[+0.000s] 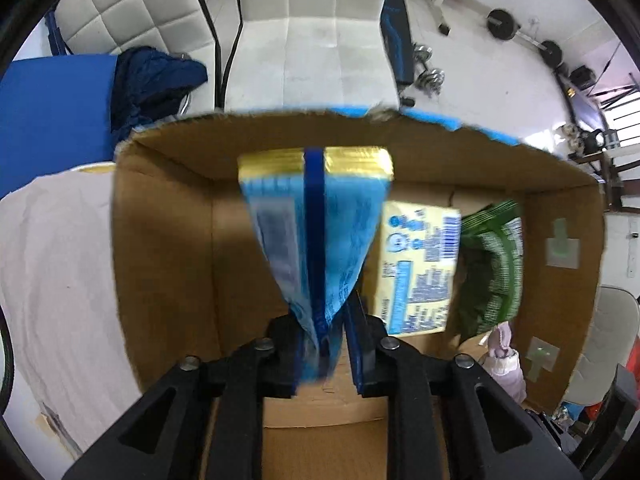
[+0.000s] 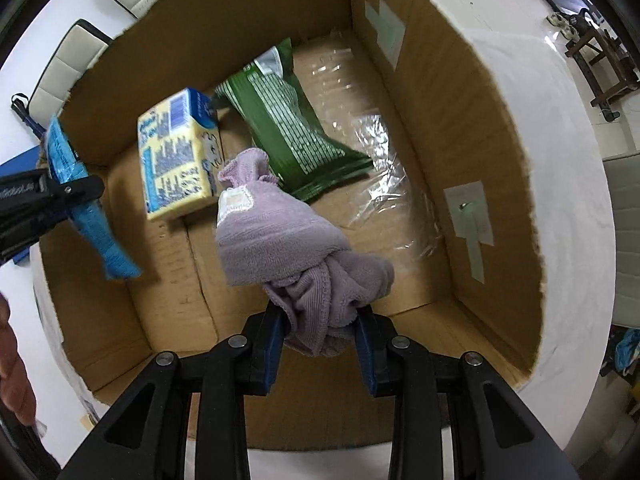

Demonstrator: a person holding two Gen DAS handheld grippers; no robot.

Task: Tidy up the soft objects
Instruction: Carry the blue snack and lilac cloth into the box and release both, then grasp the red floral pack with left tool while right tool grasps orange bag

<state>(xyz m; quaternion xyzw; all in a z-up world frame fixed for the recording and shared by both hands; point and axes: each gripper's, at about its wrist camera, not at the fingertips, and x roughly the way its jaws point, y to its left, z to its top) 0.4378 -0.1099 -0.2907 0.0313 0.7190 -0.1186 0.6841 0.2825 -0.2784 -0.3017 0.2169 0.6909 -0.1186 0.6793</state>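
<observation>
Left gripper (image 1: 322,344): clenched on the lower end of a blue packet (image 1: 316,236), which has a gold-edged far end and hangs over the open cardboard box (image 1: 164,240), not yet let go.
Left view, box contents: a yellow packet (image 1: 418,268) and a green bag (image 1: 494,264) lie side by side on the box floor, beyond and to the right of the held packet.
Left view, cloth: a bit of lilac cloth (image 1: 506,356) shows at the lower right, inside the box outline.
Left view, surroundings: a pale sheet (image 1: 52,272) covers the bench left of the box; a dark blue garment (image 1: 152,84) lies beyond, near a white chair (image 1: 312,48).
Right gripper (image 2: 322,344): grasping the bunched lilac cloth (image 2: 288,240), held above the box floor (image 2: 172,280).
Right view, box contents: the yellow packet (image 2: 180,164) and green bag (image 2: 296,132) sit toward the far end; clear plastic film (image 2: 384,152) lies along the right wall.
Right view, other gripper: the left gripper (image 2: 68,190) is at the left rim with the blue packet (image 2: 90,216) in it.
Progress: two items appear packed; two more are held over the box and look ready for release. Whether the dark blue garment belongs to the job cannot be told.
</observation>
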